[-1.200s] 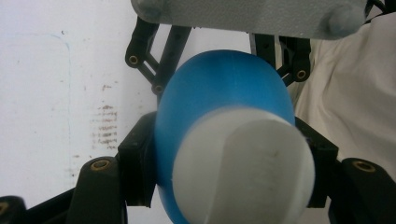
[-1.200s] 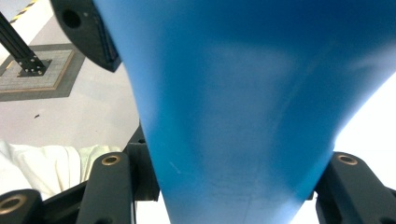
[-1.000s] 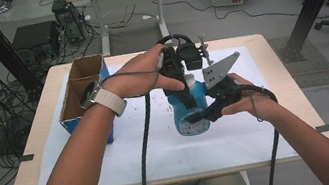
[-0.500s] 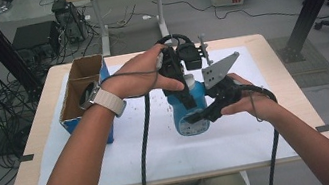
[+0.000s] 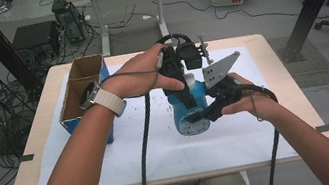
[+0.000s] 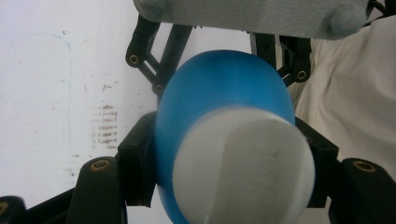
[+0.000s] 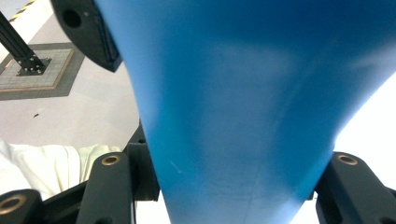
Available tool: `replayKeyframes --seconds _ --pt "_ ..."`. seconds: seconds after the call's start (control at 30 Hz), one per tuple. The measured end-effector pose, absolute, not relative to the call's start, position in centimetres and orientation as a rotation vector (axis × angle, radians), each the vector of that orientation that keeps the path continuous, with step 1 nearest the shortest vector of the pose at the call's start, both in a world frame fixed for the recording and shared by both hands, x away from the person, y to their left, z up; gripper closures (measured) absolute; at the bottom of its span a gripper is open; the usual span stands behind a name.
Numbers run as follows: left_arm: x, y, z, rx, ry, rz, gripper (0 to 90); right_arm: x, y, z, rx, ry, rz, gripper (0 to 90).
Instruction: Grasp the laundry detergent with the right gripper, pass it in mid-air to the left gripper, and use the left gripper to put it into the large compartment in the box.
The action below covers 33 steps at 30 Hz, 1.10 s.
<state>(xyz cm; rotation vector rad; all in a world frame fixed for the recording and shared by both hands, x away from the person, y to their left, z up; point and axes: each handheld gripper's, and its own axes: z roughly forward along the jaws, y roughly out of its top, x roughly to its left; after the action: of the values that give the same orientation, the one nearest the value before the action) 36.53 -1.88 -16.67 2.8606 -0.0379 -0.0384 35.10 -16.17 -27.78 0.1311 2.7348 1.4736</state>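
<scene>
A blue bottle point(image 5: 189, 111) with a white cap is held a little above the white sheet at the table's middle. My left gripper point(image 5: 177, 82) comes down from above and is shut on the bottle's cap end. In the left gripper view the white cap point(image 6: 243, 163) faces the camera, and the black jaws press on the blue bottle point(image 6: 217, 88) on both sides. My right gripper point(image 5: 202, 114) reaches in from the right and is shut across the bottle's body. In the right gripper view the blue bottle point(image 7: 243, 102) sits tight between the two jaws.
An open cardboard box point(image 5: 76, 94) with blue sides stands at the table's left edge. A white sheet point(image 5: 240, 135) covers most of the tabletop. The right gripper's grey plate point(image 6: 247, 14) hangs over the bottle. Cables and a black post lie on the floor around the table.
</scene>
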Motion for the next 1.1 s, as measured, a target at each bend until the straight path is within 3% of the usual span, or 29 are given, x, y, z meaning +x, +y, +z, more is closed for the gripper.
replayKeyframes --seconds 1.1 --pt "36.58 -1.89 -16.65 2.861 -0.030 -0.038 37.2 35.22 -16.19 -27.72 0.111 2.740 1.472 43.2"
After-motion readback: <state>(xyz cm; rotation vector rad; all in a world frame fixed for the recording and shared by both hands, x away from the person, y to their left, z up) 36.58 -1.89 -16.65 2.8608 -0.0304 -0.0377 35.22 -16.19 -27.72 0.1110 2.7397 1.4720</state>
